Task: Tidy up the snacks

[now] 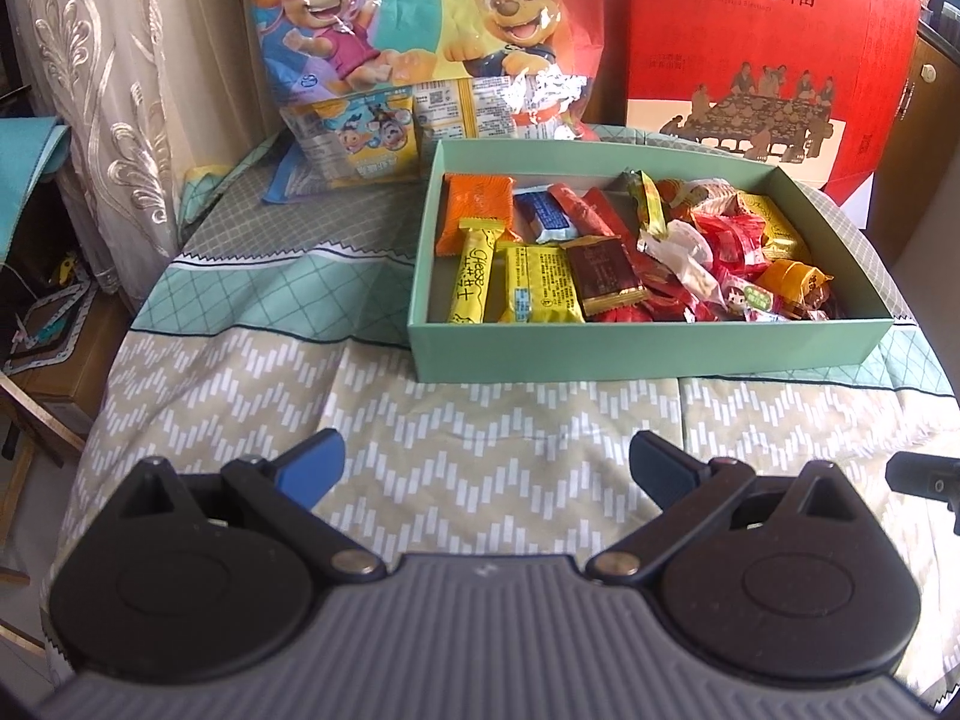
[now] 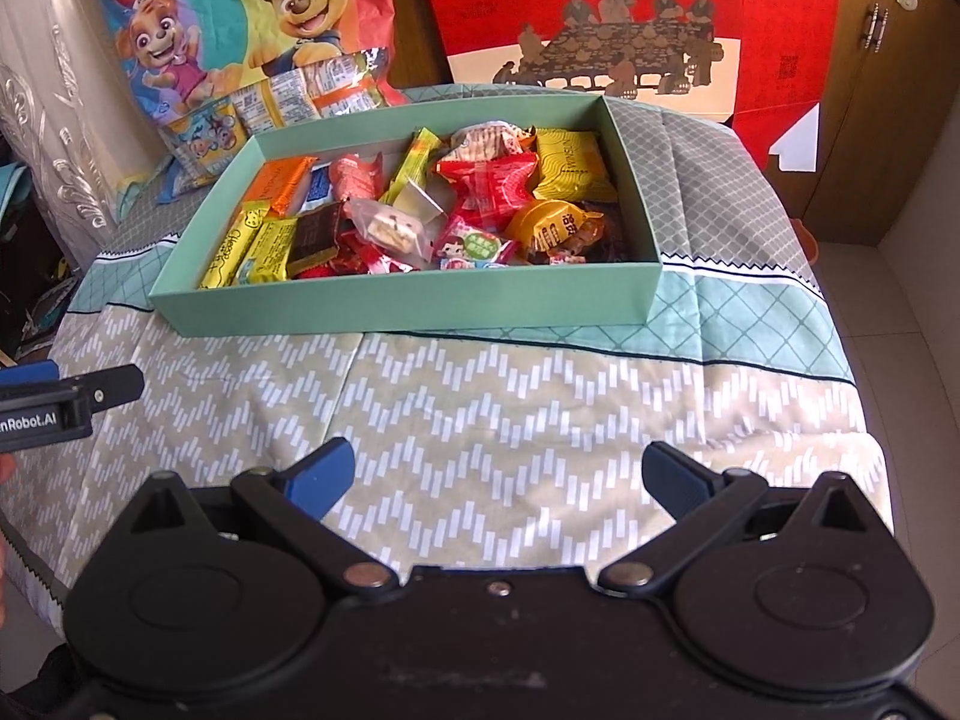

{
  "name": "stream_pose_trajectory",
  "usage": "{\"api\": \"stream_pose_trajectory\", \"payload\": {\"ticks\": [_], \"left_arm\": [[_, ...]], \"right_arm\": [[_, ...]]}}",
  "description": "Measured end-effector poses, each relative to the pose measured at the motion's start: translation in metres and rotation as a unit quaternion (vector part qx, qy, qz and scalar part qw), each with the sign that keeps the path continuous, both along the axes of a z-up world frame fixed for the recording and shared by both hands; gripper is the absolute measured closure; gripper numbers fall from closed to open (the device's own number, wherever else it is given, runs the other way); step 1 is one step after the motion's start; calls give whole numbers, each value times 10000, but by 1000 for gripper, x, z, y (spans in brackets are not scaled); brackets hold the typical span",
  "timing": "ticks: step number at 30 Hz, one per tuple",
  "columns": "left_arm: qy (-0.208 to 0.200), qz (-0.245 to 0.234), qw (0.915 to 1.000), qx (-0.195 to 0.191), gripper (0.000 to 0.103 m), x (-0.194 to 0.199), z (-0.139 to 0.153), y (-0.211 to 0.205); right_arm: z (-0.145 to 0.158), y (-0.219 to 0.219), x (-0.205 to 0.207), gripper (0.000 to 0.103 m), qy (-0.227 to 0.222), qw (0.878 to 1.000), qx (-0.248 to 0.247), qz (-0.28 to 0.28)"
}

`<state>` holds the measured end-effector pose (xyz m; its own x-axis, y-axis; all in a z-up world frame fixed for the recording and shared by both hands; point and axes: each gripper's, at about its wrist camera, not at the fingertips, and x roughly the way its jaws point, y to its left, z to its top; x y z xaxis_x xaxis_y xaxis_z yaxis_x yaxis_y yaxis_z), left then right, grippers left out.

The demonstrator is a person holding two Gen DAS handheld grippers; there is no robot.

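A mint-green box (image 1: 630, 348) sits on the table, filled with several wrapped snacks: an orange packet (image 1: 474, 210), a yellow cheese stick (image 1: 474, 282), red and yellow wrappers. The same box (image 2: 396, 309) shows in the right wrist view. My left gripper (image 1: 486, 468) is open and empty, hovering over the patterned cloth in front of the box. My right gripper (image 2: 498, 474) is open and empty, also in front of the box. The left gripper's side (image 2: 66, 402) shows at the left edge of the right wrist view.
A cartoon-dog snack bag (image 1: 420, 30) with small packets (image 1: 360, 138) stands behind the box. A red gift box (image 1: 768, 48) stands at the back right. A curtain (image 1: 108, 90) hangs left. A wooden cabinet (image 2: 888, 90) is at the right. The table edges drop off left and right.
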<state>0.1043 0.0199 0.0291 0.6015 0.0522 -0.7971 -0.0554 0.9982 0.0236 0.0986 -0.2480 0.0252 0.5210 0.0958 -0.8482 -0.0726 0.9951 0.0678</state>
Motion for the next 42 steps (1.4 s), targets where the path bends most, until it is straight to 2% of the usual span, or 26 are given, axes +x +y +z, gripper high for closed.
{"api": "stream_pose_trajectory", "payload": {"ticks": [27,42], "left_arm": [[130,67,9998,149,0,8,-6,2],[161,-28,9999,-49,0,11,-8,3]], "right_arm": [[-8,-4,10,0,183,9998,-2,-65],[-8,-2,12,0,205,9998,-17,-37]]}}
